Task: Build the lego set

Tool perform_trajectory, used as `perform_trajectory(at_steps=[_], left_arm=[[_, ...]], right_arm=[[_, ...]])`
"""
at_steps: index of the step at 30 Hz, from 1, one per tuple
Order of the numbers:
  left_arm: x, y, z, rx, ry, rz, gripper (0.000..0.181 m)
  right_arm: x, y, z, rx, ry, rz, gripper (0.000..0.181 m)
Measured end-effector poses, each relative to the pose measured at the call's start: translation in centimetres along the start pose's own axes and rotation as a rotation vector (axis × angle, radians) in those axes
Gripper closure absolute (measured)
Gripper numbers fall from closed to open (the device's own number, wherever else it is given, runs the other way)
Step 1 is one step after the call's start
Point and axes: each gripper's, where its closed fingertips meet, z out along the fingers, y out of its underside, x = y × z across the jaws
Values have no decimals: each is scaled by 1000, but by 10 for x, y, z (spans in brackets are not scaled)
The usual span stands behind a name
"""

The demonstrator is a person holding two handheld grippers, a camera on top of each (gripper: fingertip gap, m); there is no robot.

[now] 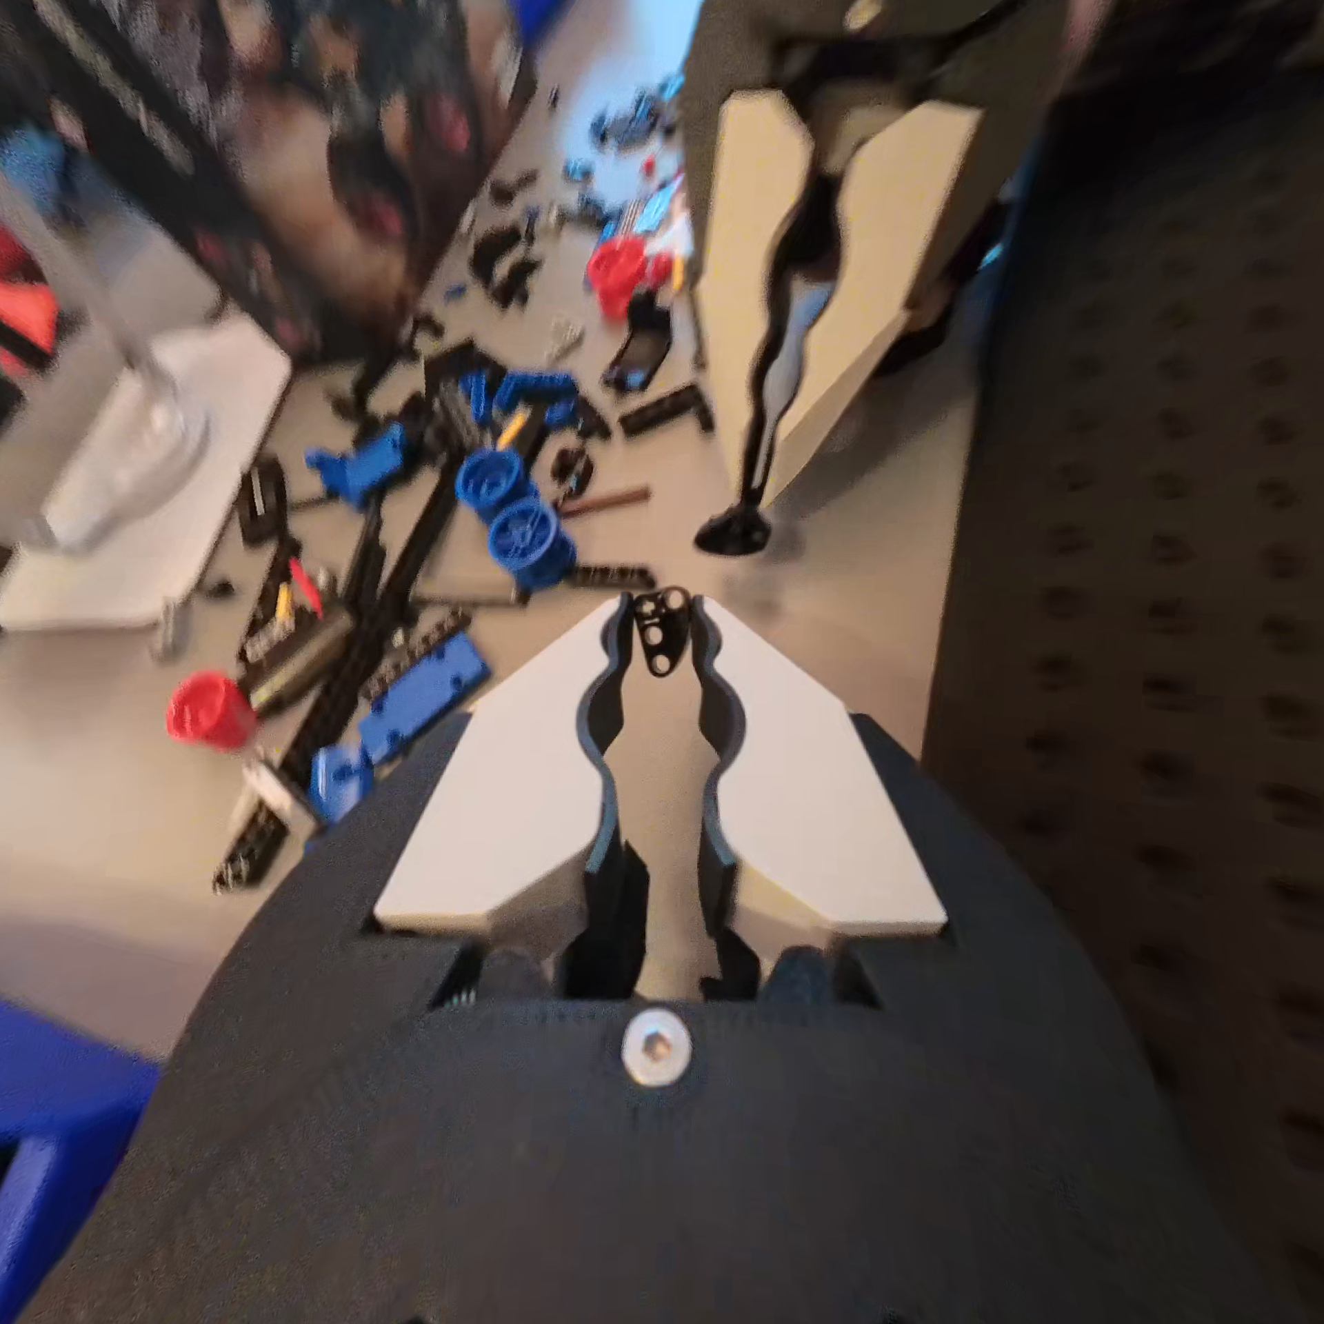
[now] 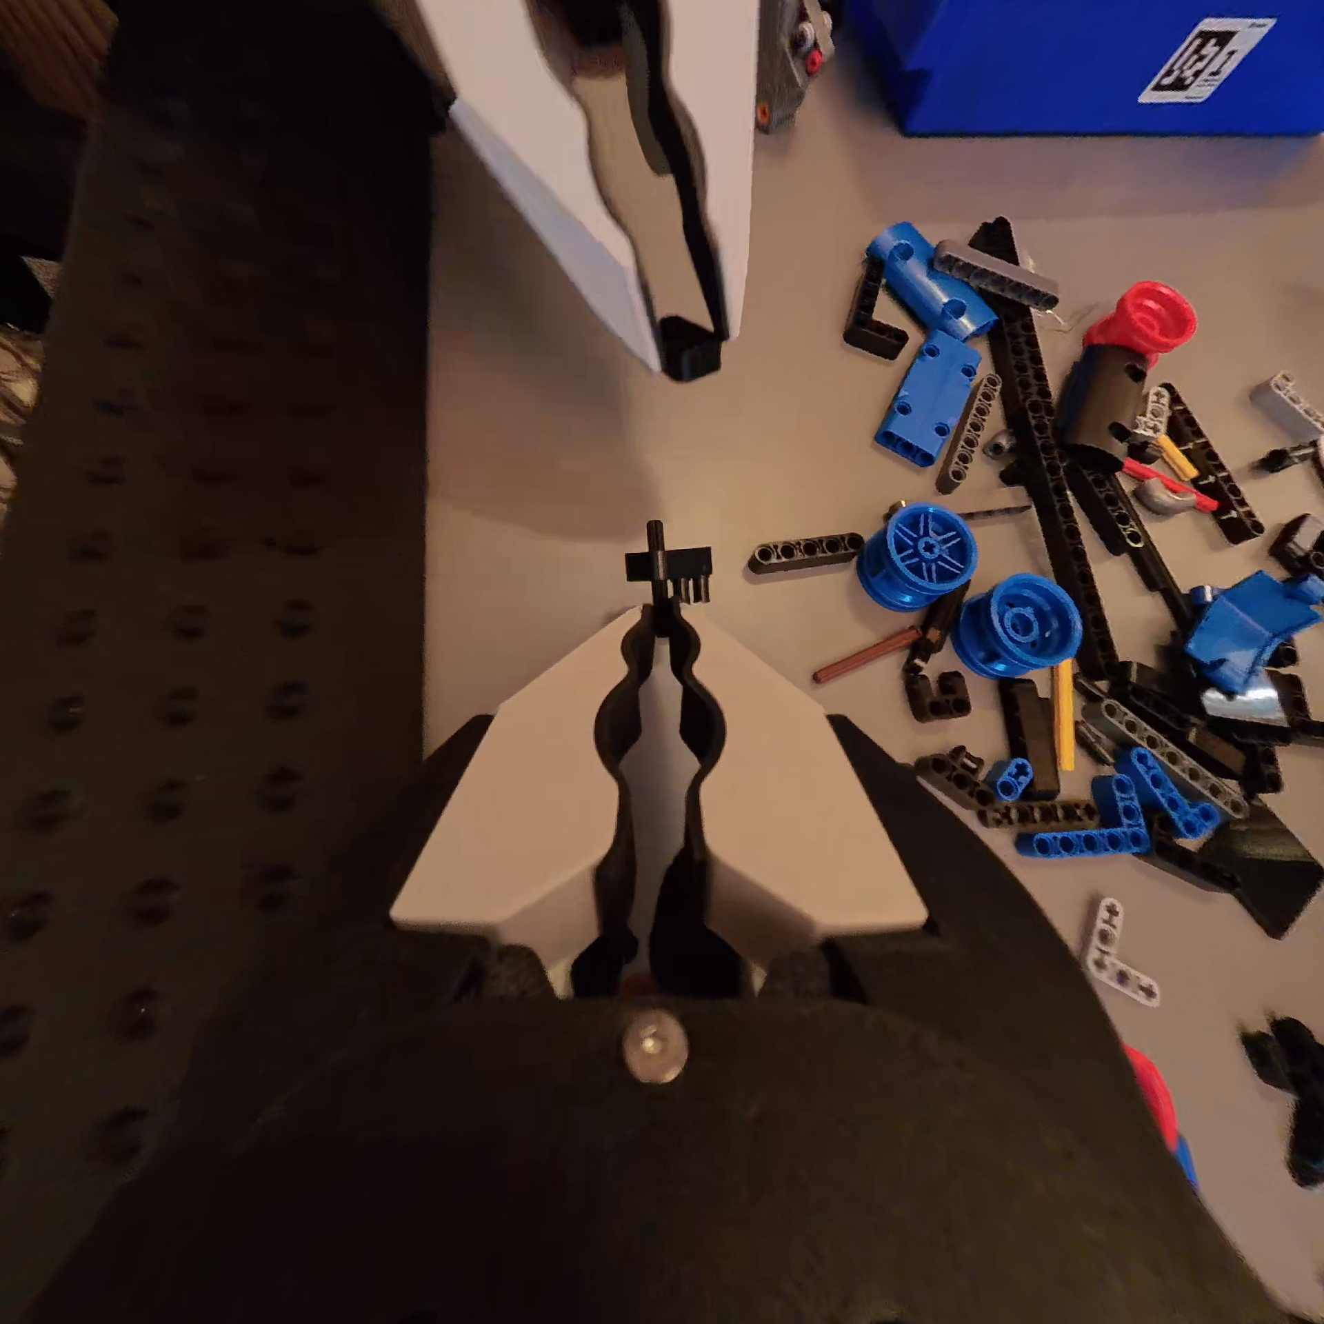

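The left gripper [image 1: 663, 609] is clamped on a flat black plate with holes [image 1: 663, 630], pinched between its tips, and the right gripper [image 2: 663, 609] is closed on the stem of a small black cross-shaped assembly [image 2: 663, 562] — an axle with a short pinned piece across it. Both are held above the grey table [image 2: 573, 458], just left of the pair of blue wheels [image 2: 967, 587] as the right wrist view shows them. The step in hand looks like joining these two small pieces, so it would pay to bring them together slowly, line the axle up square with one hole of the plate, and push straight along its length; both grips are narrow and either piece could twist. The rest of the loose parts [image 2: 1075, 716] lie scattered beyond the wheels. Far from the wheels, at the table's edge, stands a blue box [image 2: 1039, 72] — its contents are not visible.
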Motion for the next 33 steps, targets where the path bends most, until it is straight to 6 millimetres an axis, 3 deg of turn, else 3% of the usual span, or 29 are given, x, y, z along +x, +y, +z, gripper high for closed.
perform_trajectory(at_steps=[2,5,12,33], left_arm=[[7,-15,1,87,-2,55,167],[17,-23,3,140,18,137,167],[40,-24,7,168,70,280,168],[68,-57,8,294,122,405,168]], right_arm=[[-4,-6,-3,44,-48,47,180],[-7,-11,-9,93,-104,104,180],[-24,-14,-11,124,-249,120,180],[-45,-11,-47,235,-519,168,181]])
